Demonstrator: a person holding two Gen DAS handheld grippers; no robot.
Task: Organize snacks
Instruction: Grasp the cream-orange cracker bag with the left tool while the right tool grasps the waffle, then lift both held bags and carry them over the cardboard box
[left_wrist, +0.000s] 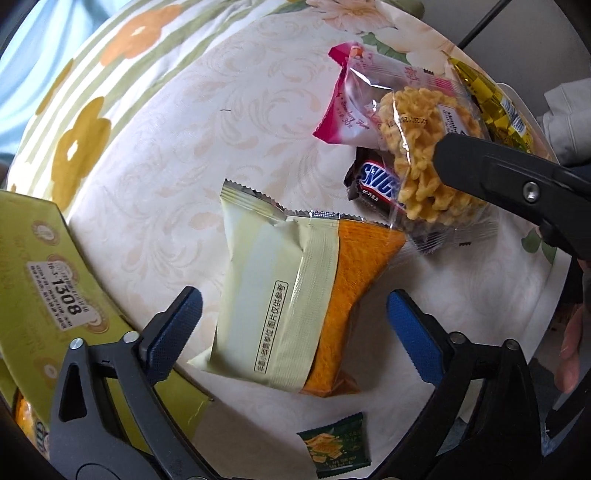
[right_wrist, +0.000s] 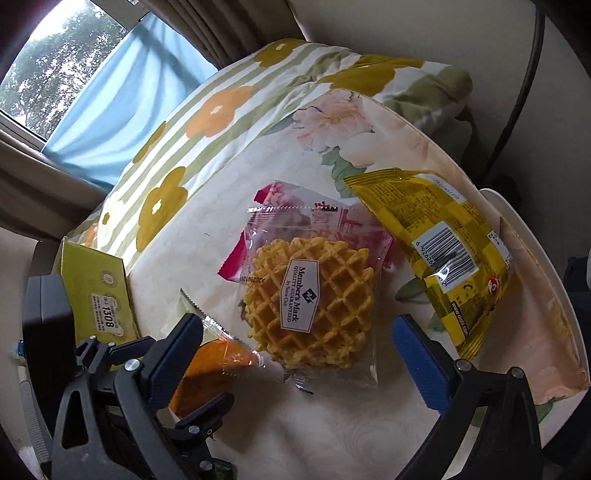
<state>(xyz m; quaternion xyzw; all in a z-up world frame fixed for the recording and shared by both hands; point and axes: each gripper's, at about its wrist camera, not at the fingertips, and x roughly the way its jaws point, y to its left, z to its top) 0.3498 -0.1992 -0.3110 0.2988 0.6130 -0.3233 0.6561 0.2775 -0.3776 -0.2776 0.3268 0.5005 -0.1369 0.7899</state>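
Left hand-held gripper (left_wrist: 293, 314): we hold it pointing straight down, jaws spread wide on either side of the cream-and-orange packet (left_wrist: 291, 306), pads not yet touching the wrapper.
Right hand-held gripper (right_wrist: 299, 339): we aim it steeply down, jaws likewise spread, empty, with the waffle packet (right_wrist: 310, 299) framed between its blue pads (right_wrist: 421, 362).
Step in hand: by our reading, the approach before a first pick; nothing is gripped yet, and no snack looks sorted.
Near snacks: a small green sachet (left_wrist: 338, 446) lies closest on the worktop (left_wrist: 177, 177); the cream-and-orange packet sits just beyond it, flat.
Middle: the waffle packet overlaps a Snickers bar (left_wrist: 373, 182) and a pink-and-white wrapper (left_wrist: 351, 107).
Far: a yellow crisp bag (right_wrist: 439, 247) lies at the cloth's edge; a green box (left_wrist: 48, 280) stands to the left, perhaps the destination, though we cannot tell.
Next move: we judge each gripper must sink a little, then close gently across its packet's width, since both wrappers are soft and crushable.
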